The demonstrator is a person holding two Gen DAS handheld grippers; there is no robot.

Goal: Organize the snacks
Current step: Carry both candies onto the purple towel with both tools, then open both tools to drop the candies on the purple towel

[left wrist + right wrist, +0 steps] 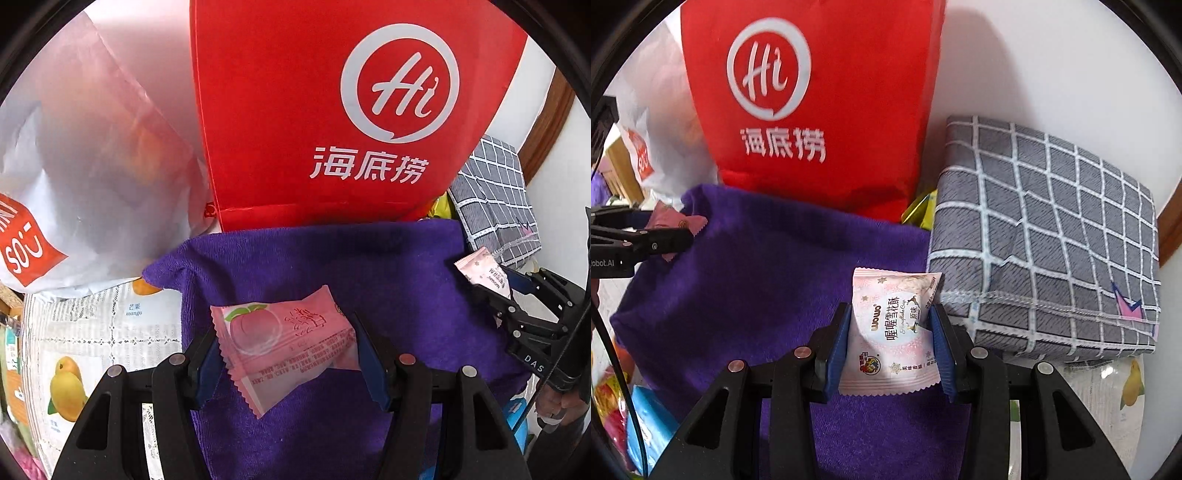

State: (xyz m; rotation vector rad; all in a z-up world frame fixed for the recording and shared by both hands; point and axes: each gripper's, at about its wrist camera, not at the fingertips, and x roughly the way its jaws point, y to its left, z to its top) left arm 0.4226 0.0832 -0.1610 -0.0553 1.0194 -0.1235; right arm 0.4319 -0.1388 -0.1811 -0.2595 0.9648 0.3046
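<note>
My left gripper point(286, 363) clamps a pink peach snack packet point(288, 347) above the purple towel point(388, 266). My right gripper point(890, 349) pinches a pale snowflake-crisp packet point(894, 332) beside the grey checked cloth point(1052, 229).

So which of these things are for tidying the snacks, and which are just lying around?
For the job:
- pink peach snack packet, held in the left tool
- pale snowflake snack packet, held in the right tool
- purple towel under both

Just lying about:
- red bag
- grey checked cloth bundle
- white plastic bag
- mango-print tablecloth
</note>
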